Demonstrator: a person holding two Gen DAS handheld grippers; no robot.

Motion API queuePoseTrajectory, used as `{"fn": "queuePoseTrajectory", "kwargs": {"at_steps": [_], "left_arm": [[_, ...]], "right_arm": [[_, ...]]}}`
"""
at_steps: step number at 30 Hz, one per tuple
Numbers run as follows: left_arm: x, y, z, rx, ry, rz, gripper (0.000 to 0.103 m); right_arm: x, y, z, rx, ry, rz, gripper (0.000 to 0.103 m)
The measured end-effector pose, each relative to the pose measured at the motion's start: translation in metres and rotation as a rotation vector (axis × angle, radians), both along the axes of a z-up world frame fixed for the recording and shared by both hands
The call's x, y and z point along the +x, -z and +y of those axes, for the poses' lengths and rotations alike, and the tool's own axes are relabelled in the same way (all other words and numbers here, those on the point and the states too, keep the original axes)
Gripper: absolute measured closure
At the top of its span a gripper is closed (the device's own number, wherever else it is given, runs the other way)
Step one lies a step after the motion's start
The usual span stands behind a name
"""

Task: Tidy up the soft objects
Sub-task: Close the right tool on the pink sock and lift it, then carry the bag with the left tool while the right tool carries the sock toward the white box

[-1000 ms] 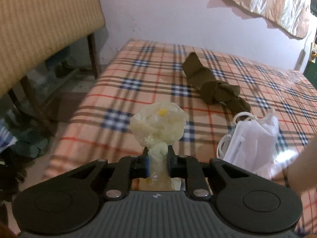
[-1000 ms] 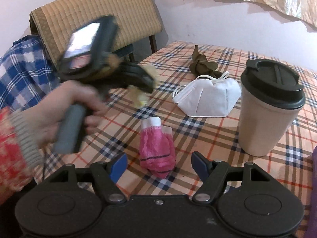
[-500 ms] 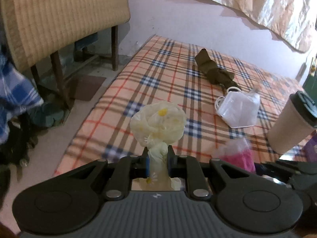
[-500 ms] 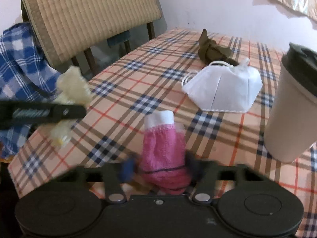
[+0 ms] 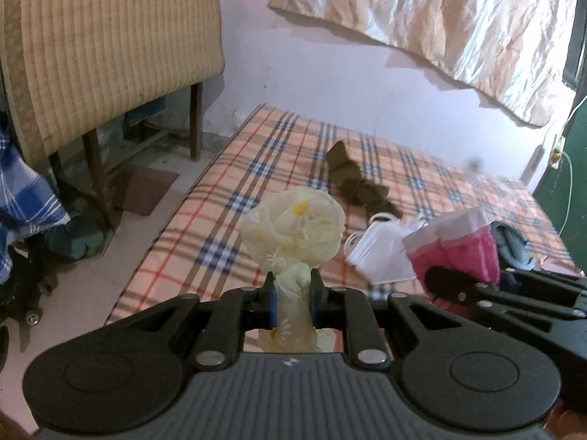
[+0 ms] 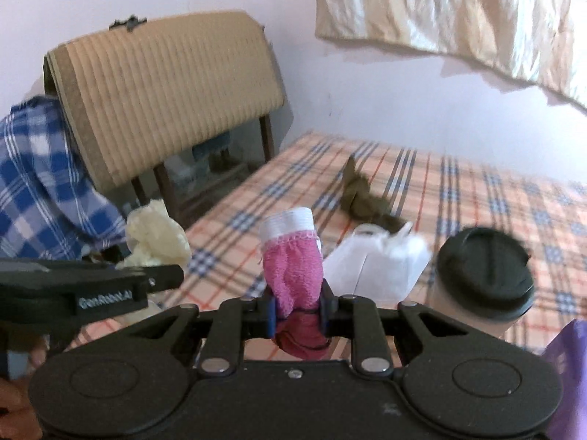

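My left gripper [image 5: 292,302] is shut on a pale yellow cloth with daisy print [image 5: 295,233], bunched into a ball above the jaws and held over the plaid tablecloth [image 5: 227,198]. My right gripper [image 6: 296,308] is shut on a pink sock with a white cuff [image 6: 293,264], lifted off the table. The pink sock [image 5: 460,249] and the right gripper also show at the right of the left wrist view. The yellow cloth [image 6: 156,236] and the left gripper appear at the left of the right wrist view.
On the plaid table lie a white face mask [image 6: 378,267], an olive-green knotted cloth [image 6: 363,198] and a beige cup with a black lid [image 6: 484,282]. A woven-backed chair [image 6: 165,88] with a blue checked shirt [image 6: 36,183] stands left of the table. Purple cloth [image 6: 568,366] sits at far right.
The right gripper closed on the pink sock and lifted it off the table. The left gripper rose and drew back with the yellow cloth still held.
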State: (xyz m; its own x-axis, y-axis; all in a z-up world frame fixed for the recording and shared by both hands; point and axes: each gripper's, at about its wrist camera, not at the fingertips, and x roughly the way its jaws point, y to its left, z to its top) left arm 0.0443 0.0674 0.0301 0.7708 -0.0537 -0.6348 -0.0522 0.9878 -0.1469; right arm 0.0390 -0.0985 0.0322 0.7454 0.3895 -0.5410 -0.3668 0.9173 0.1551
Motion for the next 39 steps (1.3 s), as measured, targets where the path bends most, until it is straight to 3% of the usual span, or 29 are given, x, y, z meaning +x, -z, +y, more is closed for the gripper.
{"fn": "queuePoseTrajectory", "kwargs": {"at_steps": [8,39], "left_arm": [[0.002,-0.023,-0.021,0.042,0.014,-0.033,0.085],[0.011,-0.037,-0.073,0.06,0.111,-0.03,0.085]], "right_arm": [[0.0,-0.029,-0.02,0.013,0.026,-0.019,0.077],[-0.004,-0.048,-0.092,0.041,0.158,-0.033,0.077]]}}
